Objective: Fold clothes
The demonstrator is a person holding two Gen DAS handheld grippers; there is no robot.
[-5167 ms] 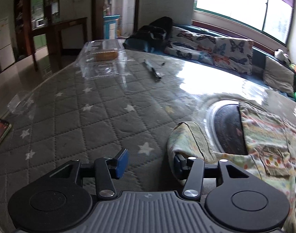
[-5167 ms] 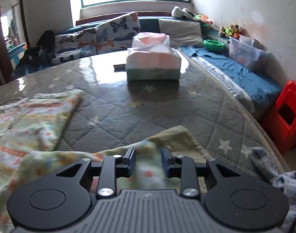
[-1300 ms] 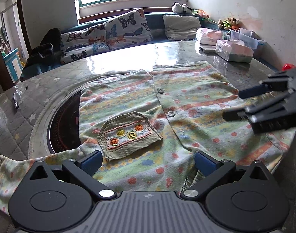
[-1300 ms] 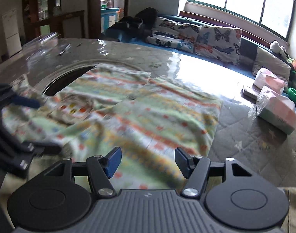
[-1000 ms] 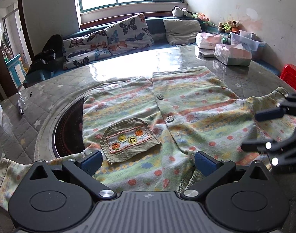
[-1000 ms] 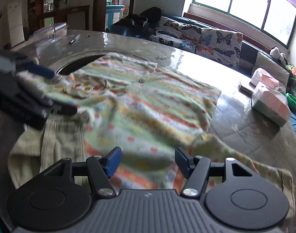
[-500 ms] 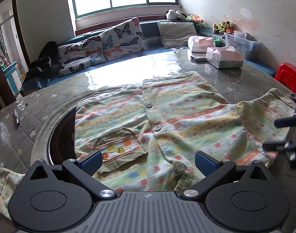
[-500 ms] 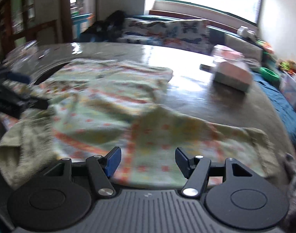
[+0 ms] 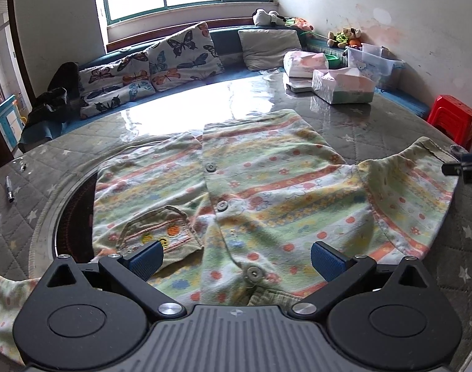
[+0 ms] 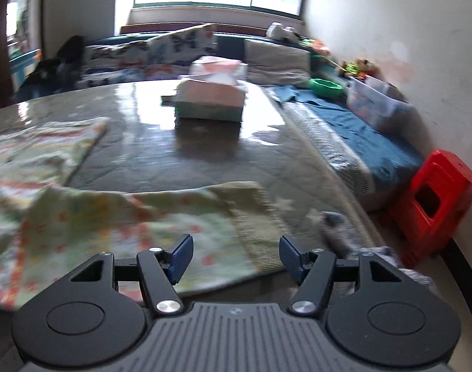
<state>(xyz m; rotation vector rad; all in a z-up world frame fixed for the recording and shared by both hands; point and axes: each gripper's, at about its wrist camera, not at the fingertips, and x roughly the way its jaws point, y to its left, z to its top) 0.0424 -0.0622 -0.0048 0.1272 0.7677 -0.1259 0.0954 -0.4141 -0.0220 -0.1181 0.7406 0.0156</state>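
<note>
A striped, flowered children's shirt (image 9: 267, 186) with buttons and a chest pocket (image 9: 161, 229) lies spread front-up on the round quilted table (image 9: 360, 130). My left gripper (image 9: 236, 259) is wide open and empty, hovering over the shirt near its collar. The shirt's right sleeve (image 10: 149, 232) lies flat under my right gripper (image 10: 234, 257), which is open and empty above the sleeve cuff. The right gripper's tip also shows at the right edge of the left wrist view (image 9: 465, 167).
Tissue packs (image 9: 341, 88) (image 10: 211, 99) stand on the table's far side. A pen (image 9: 9, 189) lies at the left. A grey cloth (image 10: 338, 232) lies by the table's right edge. A red stool (image 10: 437, 195) and a cushioned bench (image 9: 174, 55) surround the table.
Both grippers have let go of the sleeves and opened. The right gripper has swung right, from over the shirt body to over the right sleeve cuff. The left gripper has pulled back slightly.
</note>
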